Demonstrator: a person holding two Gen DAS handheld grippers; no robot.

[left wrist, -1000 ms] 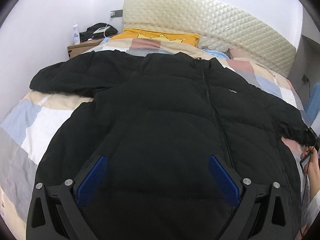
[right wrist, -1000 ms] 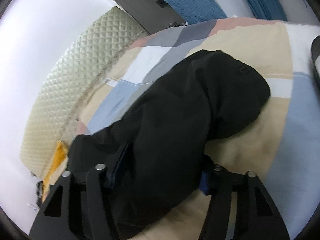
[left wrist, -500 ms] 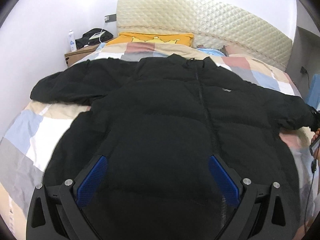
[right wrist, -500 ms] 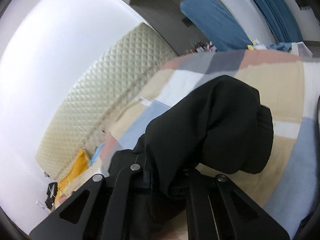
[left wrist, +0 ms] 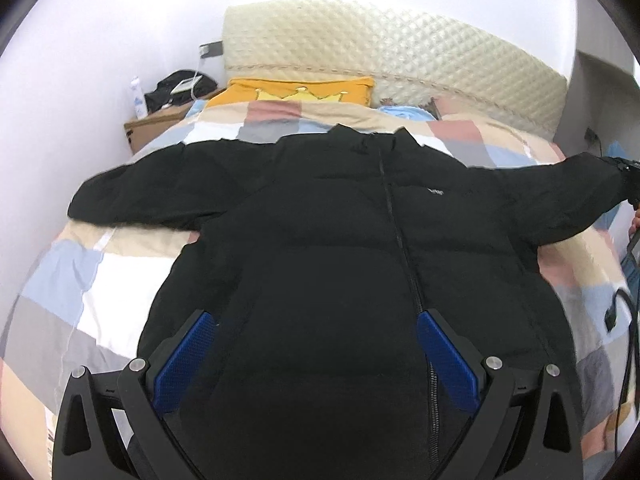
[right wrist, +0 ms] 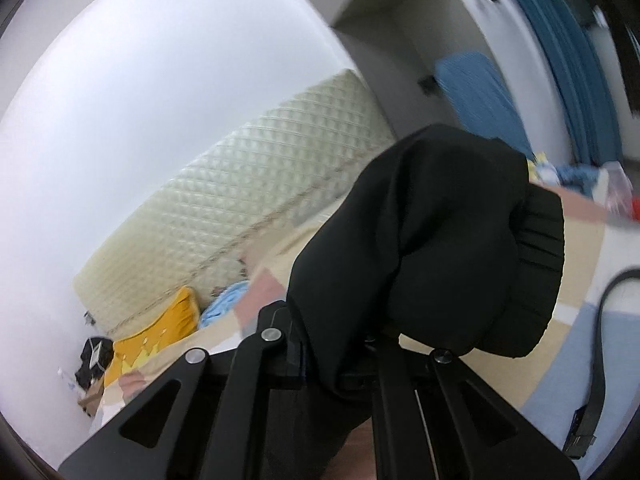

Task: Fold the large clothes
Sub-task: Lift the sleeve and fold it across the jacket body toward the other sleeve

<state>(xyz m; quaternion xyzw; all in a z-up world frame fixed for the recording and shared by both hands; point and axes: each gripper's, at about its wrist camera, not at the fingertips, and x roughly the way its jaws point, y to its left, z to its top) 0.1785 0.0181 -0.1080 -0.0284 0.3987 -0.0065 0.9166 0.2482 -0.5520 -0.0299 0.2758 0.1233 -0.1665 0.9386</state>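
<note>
One big black puffy jacket lies front up on the bed, its zipper running down the middle. A yellow pillow and a bumpy cream headboard sit past the collar. A small brown side table stands at the bed's far left corner. The checked blanket shows on both sides. The left hand-held gripper hovers spread wide over the hem. The right hand-held gripper is clamped on the lifted sleeve, probably near its ribbed cuff.

The black padded cloth jacket looks matt and softly quilted, its ribbed knit cuff coarser. The cream headboard shows a glossy diamond-embossed skin. The left claw carries rough, dimpled blue pads on matt black plastic.
</note>
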